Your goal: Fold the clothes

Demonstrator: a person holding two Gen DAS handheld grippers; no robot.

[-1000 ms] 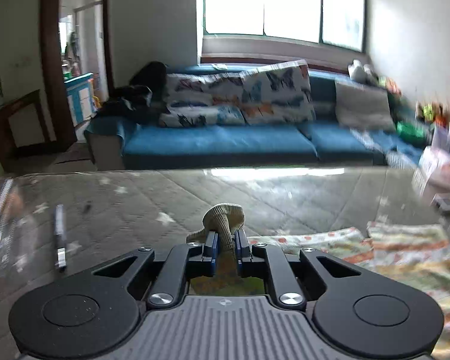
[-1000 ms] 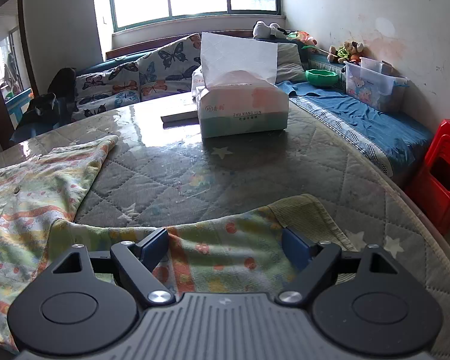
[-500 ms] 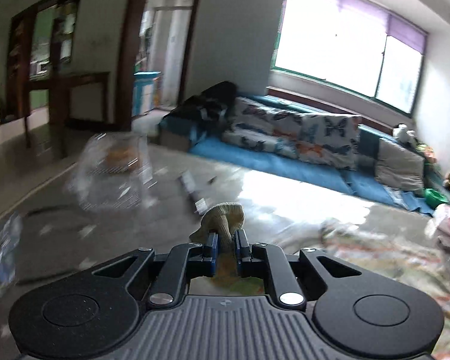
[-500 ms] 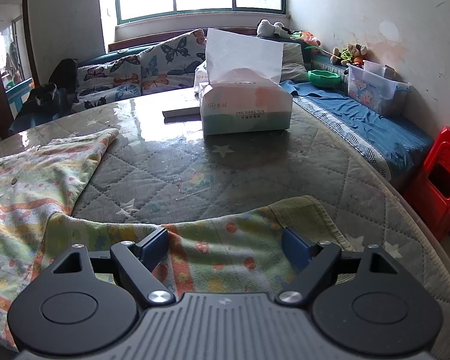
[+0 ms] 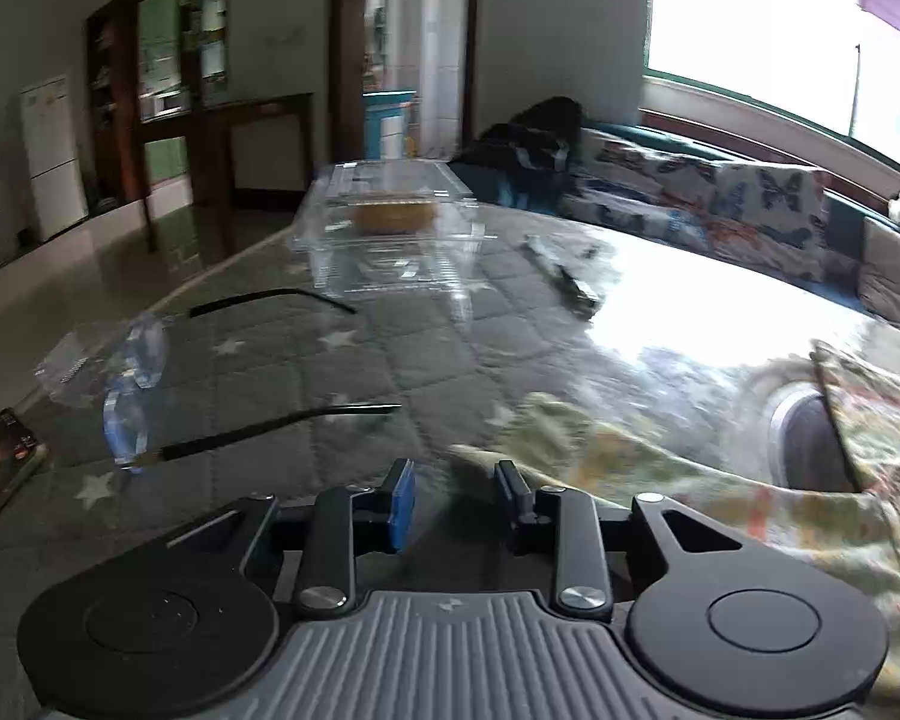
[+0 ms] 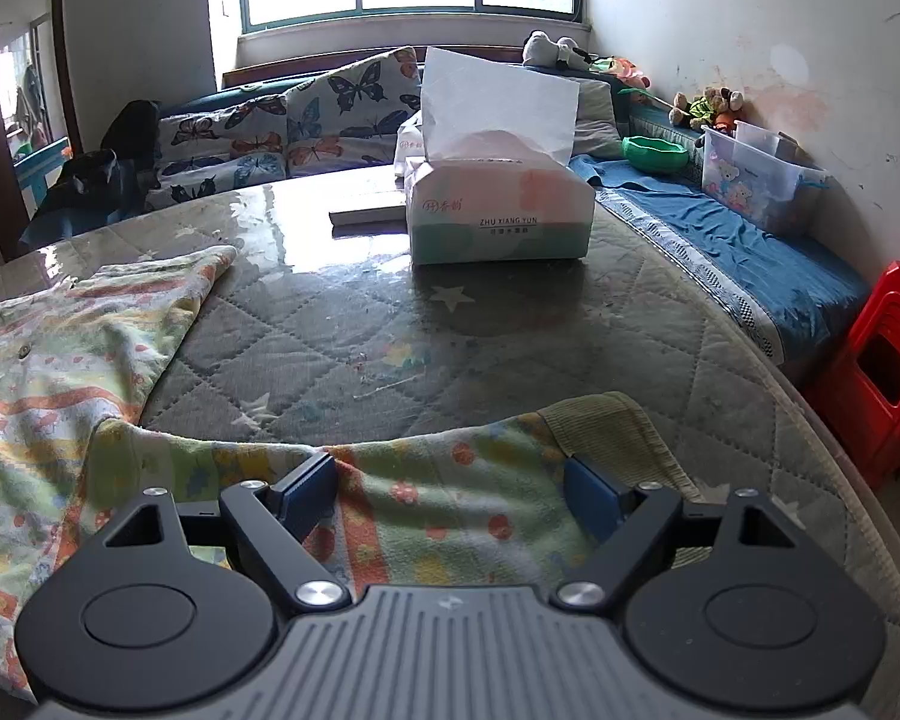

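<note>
Left gripper gapes, cuff blurred between its fingers; right gripper wide open over sleeve, garment cut off left.

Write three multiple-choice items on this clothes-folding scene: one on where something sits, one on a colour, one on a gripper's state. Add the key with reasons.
1. Where is the tissue box?
A. On the table, beyond the garment
B. On the red stool
C. On the sofa

2. What colour is the stool at the table's right edge?
A. Blue
B. Red
C. Green

3. How does the left gripper stand?
A. Shut on the cuff
B. Shut on the eyeglasses
C. Open, holding nothing

Key: 1 A, the box rests on the quilted tabletop past the sleeve. 2 B, the plastic stool is bright red. 3 C, a clear gap shows between its pads, with the garment lying loose beside them.
</note>
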